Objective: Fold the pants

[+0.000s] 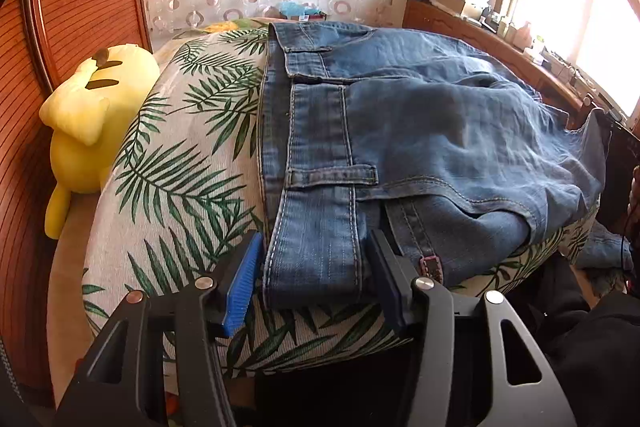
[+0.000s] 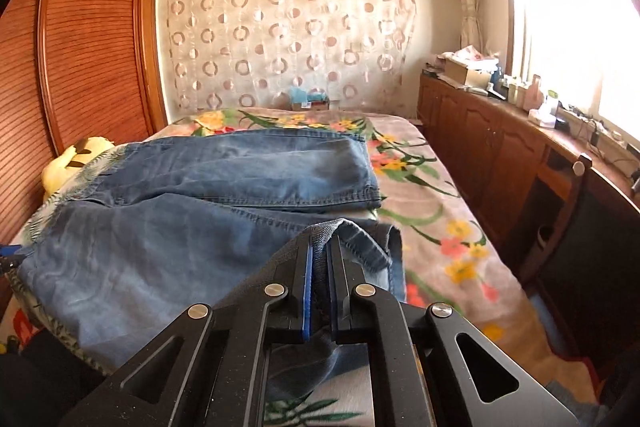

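Right wrist view: right tool (image 2: 319,259) clamps the jeans' (image 2: 200,195) hem; left tool (image 1: 314,275) straddles the waistband (image 1: 316,211) unclenched, on the bed (image 2: 440,227).

Strong daylight from window (image 1: 580,11) at right in both views; panes blown out to white, glare washing over frame and clutter on cabinet top (image 2: 520,99) beneath. Room otherwise warm, moderately bright. Wardrobe (image 2: 88,39) evenly lit, reddish cast. Jeans (image 1: 420,115) show soft fold shadows, far side slightly hazy from backlight. Area below bed edge near black. Heavy fisheye bending: straight edges bow, dark vignette in corners. Centre sharp; mild softness, colour fringing toward rims. No motion blur.
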`<state>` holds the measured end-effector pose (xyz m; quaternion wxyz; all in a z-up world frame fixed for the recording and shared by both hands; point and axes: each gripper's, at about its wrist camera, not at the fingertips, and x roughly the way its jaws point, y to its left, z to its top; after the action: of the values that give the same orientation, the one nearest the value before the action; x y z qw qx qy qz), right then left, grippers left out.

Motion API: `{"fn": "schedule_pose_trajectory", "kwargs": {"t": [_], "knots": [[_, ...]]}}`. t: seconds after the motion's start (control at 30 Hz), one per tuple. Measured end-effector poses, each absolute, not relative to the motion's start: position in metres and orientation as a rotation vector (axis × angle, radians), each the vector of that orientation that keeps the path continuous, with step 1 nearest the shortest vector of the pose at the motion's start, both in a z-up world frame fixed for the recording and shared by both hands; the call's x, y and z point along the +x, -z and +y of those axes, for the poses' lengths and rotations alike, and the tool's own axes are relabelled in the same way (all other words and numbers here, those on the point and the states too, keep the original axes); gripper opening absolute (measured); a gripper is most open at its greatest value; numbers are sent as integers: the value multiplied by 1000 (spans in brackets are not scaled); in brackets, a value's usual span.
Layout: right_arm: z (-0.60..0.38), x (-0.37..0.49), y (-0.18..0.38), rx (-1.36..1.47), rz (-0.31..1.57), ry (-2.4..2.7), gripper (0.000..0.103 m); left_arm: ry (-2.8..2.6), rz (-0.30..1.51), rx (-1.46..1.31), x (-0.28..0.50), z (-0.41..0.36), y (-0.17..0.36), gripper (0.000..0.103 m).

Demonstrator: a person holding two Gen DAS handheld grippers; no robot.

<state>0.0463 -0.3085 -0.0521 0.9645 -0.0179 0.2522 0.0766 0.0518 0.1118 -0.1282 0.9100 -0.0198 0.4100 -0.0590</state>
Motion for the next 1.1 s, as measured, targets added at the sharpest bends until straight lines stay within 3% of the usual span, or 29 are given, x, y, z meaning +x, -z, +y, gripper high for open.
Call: {"fn": "schedule_pose_trajectory", "kwargs": {"t": [0.13,0.23,0.37,0.57,1.1], "knots": [[-311,51,71,-44,552,-133,6,132,845,-45,48,113,126,55],[-311,50,81,-41,578,-128,6,148,845,-68,48,113,126,46],[-307,49,89,-54,601,-125,6,159,840,-54,48,106,126,24],[-304,51,75,-55,591,-121,6,154,828,-36,47,101,121,10],[-307,47,29,-88,439,-128,5,128,608,34,55,98,37,8]]}}
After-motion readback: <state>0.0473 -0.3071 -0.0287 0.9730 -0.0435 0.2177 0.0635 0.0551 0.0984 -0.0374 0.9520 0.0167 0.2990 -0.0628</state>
